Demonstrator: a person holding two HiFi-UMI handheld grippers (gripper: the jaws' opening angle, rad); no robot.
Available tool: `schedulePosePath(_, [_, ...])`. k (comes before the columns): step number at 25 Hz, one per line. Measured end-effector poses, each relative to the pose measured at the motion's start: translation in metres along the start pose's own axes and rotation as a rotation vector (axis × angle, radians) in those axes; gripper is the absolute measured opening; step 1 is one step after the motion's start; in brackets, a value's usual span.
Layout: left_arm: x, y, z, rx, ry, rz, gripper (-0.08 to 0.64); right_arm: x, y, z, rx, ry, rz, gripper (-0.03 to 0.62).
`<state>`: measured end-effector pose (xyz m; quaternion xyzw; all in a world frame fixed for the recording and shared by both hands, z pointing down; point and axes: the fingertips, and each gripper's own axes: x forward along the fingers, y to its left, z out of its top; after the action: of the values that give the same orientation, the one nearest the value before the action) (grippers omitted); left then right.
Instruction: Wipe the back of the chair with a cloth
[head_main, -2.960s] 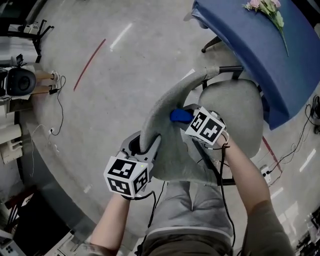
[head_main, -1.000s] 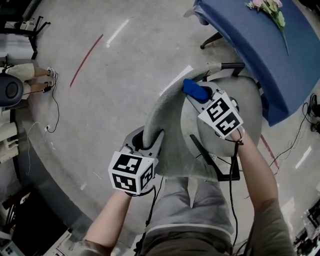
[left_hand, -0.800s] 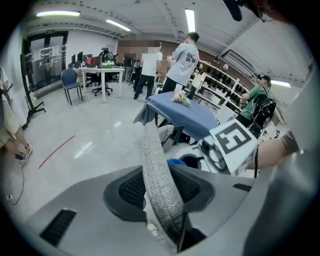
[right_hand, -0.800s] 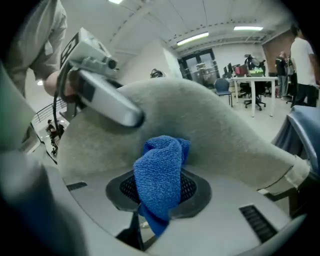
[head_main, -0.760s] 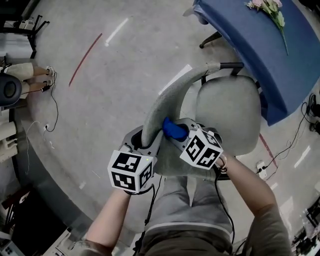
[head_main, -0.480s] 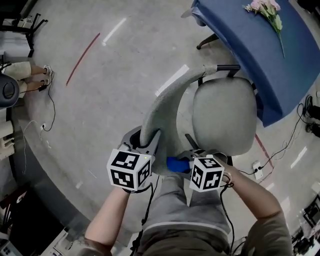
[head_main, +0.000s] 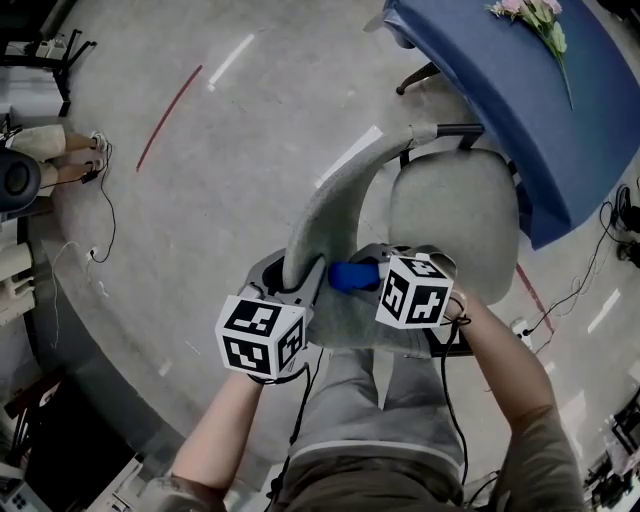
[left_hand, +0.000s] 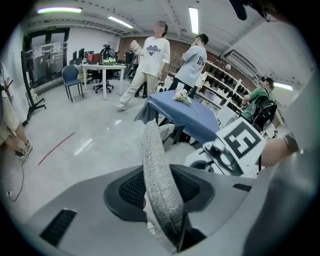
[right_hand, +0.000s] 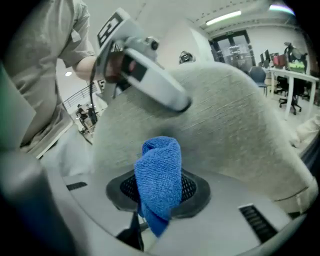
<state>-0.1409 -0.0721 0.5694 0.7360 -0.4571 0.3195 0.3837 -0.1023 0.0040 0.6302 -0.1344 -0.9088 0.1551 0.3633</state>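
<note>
Wiping stroke in hand. Left gripper (head_main: 293, 284) was clamped on the chair back's (head_main: 335, 195) edge. Right gripper (head_main: 365, 277) clenched the cloth (right_hand: 160, 175) at the back's near end. Next move, judged: sweep it along the fabric under steady pressure.
</note>
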Motion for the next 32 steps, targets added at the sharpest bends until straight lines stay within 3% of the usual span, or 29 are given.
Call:
schedulePosePath(4, [0.001,0.0,-0.001,0.005,-0.003,0.01,0.144,-0.028,-0.082,0.03,0.052,-0.091,-0.212,0.112])
schedulePosePath(8, [-0.002,0.002,-0.002,0.03,0.022,0.038,0.144,-0.068,-0.138,0.039,0.181,-0.158,-0.391,0.112])
schedulePosePath(12, [-0.007,0.001,-0.005,0.024,0.051,0.043,0.146,-0.09,-0.161,0.032,0.325,-0.233,-0.53,0.112])
schedulePosePath(15, [-0.012,0.002,-0.005,0.009,0.055,0.034,0.147,-0.081,-0.156,0.036,0.344,-0.248,-0.565,0.112])
schedulePosePath(18, [-0.017,0.002,-0.004,-0.014,0.044,0.034,0.149,-0.071,-0.138,0.042,0.349,-0.26,-0.536,0.114])
schedulePosePath(22, [-0.026,0.003,-0.007,-0.034,0.03,0.031,0.152,-0.046,-0.092,0.057,0.355,-0.271,-0.423,0.115])
schedulePosePath(26, [-0.034,0.004,-0.008,-0.084,0.018,0.027,0.153,-0.02,-0.028,0.069,0.31,-0.222,-0.301,0.115])
schedulePosePath(32, [-0.043,0.006,-0.009,-0.114,0.005,0.047,0.152,-0.006,0.064,0.054,0.256,-0.134,-0.083,0.112])
